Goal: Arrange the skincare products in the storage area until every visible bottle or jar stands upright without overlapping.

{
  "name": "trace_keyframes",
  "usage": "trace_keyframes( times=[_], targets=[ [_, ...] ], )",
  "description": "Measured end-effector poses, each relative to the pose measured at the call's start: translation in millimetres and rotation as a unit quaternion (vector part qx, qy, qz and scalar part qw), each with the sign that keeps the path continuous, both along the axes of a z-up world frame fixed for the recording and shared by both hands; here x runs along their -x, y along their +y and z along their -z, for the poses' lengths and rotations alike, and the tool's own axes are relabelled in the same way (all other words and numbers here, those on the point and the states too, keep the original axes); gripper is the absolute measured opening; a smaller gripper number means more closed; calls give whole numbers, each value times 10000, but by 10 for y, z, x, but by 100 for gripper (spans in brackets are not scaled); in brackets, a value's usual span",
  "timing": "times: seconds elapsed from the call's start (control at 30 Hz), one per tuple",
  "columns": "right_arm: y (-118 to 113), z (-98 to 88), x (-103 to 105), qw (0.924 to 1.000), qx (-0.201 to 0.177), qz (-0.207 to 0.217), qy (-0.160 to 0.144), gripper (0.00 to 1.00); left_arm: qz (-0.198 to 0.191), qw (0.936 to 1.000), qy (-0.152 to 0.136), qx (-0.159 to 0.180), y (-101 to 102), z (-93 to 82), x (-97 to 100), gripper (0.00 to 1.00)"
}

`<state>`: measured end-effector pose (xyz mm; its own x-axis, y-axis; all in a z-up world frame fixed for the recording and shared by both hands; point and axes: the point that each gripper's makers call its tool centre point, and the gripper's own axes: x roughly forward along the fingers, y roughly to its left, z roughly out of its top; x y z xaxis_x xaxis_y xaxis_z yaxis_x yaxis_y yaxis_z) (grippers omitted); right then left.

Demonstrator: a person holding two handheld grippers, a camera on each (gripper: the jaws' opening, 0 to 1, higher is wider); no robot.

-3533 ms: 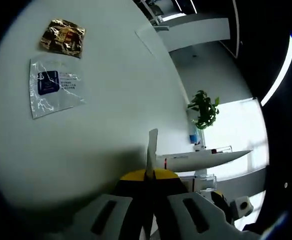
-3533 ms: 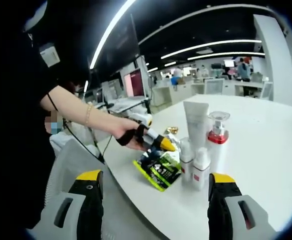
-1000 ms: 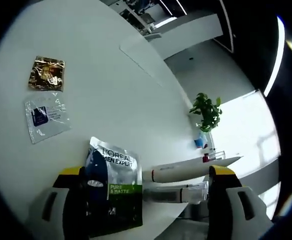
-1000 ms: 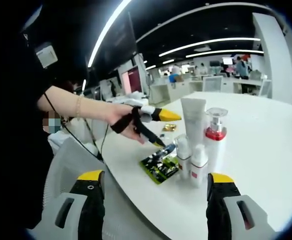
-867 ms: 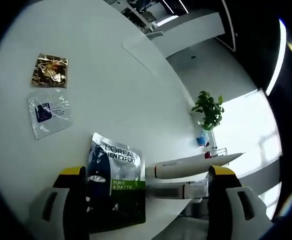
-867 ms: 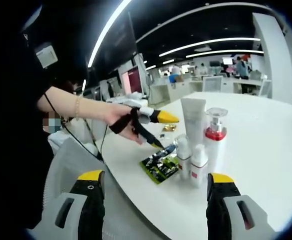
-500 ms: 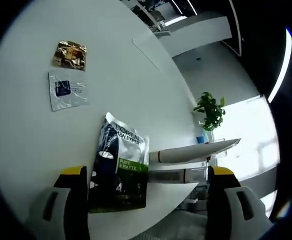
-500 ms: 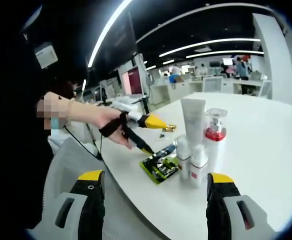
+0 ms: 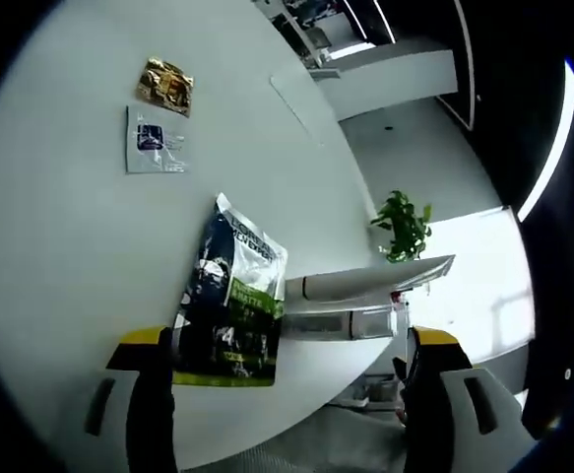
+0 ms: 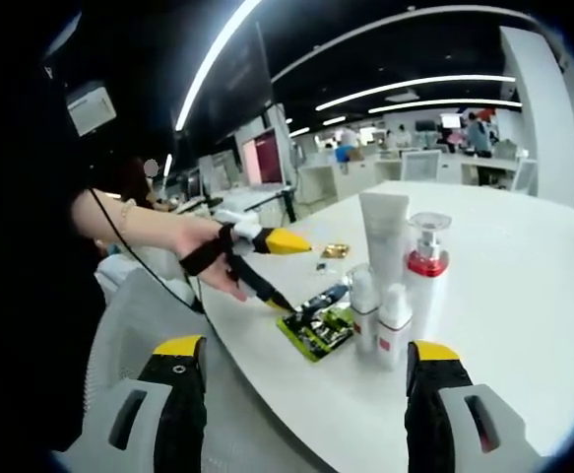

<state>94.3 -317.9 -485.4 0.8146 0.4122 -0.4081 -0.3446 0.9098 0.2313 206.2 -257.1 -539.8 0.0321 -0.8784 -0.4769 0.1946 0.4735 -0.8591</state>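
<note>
A dark and green pouch point(image 9: 229, 296) lies flat on the white table point(image 9: 60, 256), just beyond my left gripper point(image 9: 287, 340), which is open with nothing between its jaws. In the right gripper view the pouch point(image 10: 316, 323) lies beside two small white bottles point(image 10: 380, 315). Behind them a white tube point(image 10: 385, 232) and a red-collared pump bottle point(image 10: 426, 266) stand upright. A hand holds the left gripper point(image 10: 296, 274) open just left of the pouch. My right gripper point(image 10: 306, 350) is open and empty, short of the table edge.
A gold sachet point(image 9: 164, 81) and a clear sachet point(image 9: 154, 140) lie flat farther along the table. A potted plant point(image 9: 402, 225) stands beyond the table. The person's arm point(image 10: 139, 227) reaches in from the left. Desks and monitors fill the room behind.
The left gripper, shut on the pouch 3.5 s ago, has opened, let it go flat on the table and drawn back. The right gripper has stayed put.
</note>
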Motion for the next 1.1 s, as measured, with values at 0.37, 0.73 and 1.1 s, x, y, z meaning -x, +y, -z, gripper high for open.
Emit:
trace_keyframes(
  times=[0.37, 0.73, 1.1],
  targets=[
    [26, -7, 5, 10000, 8, -48, -1, 87, 46, 10000, -4, 15, -31, -50, 100, 91],
    [29, 13, 10, 10000, 15, -92, 20, 88, 241, 9993, -268, -92, 54, -10, 12, 92],
    [74, 8, 15, 9999, 30, -145, 41, 87, 489, 9918, -1057, -531, 373, 128, -227, 94]
  ],
)
